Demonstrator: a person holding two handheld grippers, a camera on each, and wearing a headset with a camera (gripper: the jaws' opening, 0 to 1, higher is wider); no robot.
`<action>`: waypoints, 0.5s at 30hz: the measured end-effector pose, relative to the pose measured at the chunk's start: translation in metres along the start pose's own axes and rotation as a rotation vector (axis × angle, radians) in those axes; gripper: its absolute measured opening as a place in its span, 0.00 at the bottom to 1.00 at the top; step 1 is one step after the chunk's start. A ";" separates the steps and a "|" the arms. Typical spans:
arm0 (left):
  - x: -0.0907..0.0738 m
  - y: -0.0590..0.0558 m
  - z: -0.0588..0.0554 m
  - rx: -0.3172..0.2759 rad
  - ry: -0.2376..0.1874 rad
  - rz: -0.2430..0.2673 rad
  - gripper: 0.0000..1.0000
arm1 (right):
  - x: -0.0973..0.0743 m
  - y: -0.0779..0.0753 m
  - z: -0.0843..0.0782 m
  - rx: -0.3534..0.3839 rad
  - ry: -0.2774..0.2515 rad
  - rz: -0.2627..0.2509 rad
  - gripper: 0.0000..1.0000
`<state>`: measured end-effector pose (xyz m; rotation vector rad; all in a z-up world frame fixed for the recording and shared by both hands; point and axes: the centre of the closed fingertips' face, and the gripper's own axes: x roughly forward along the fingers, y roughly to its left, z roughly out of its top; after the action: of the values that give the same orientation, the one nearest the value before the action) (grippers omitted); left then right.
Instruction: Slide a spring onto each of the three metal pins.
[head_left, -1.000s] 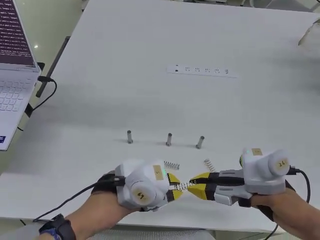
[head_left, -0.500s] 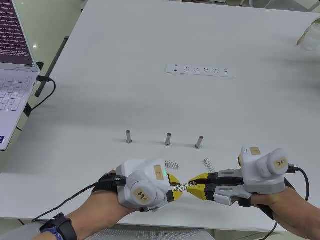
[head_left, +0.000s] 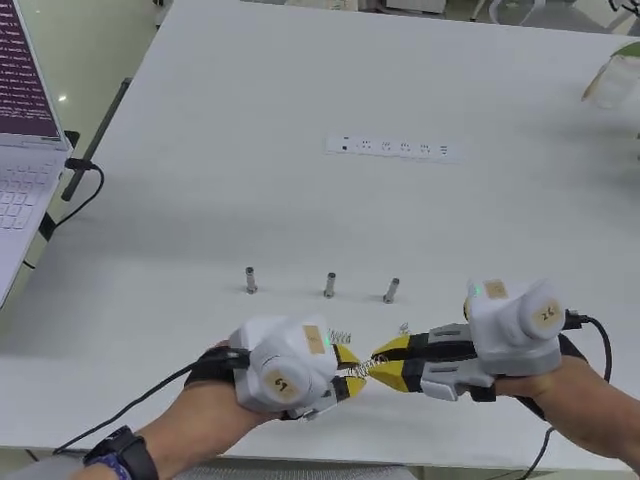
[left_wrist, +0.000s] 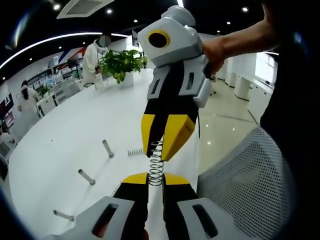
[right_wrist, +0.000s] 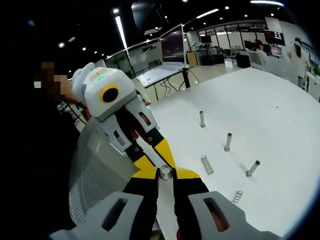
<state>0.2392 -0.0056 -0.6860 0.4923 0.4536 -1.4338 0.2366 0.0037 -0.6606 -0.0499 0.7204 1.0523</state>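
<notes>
Left gripper (left_wrist: 155, 179) and right gripper (right_wrist: 166, 174) both clamp a thin coiled wire spring (left_wrist: 156, 162); left gripper view shows its coils lengthwise, right gripper view its round end

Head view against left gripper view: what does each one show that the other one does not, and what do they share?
Head view: a power strip and a laptop. Left gripper view: a potted plant and a mesh chair back. Shared: three pins, and one spring gripped at its ends by left gripper and right gripper.
</notes>
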 end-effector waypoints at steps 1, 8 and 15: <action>0.000 0.002 0.002 0.001 -0.008 0.003 0.02 | -0.001 -0.001 0.003 -0.014 0.004 -0.001 0.08; -0.003 0.010 0.016 -0.012 -0.057 0.016 0.02 | -0.008 -0.005 0.015 -0.102 0.057 -0.007 0.09; -0.005 0.009 0.024 -0.004 -0.076 0.008 0.02 | -0.010 -0.005 0.015 -0.187 0.118 0.008 0.09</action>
<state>0.2481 -0.0148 -0.6632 0.4346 0.3931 -1.4387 0.2457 -0.0013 -0.6448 -0.2722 0.7273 1.1292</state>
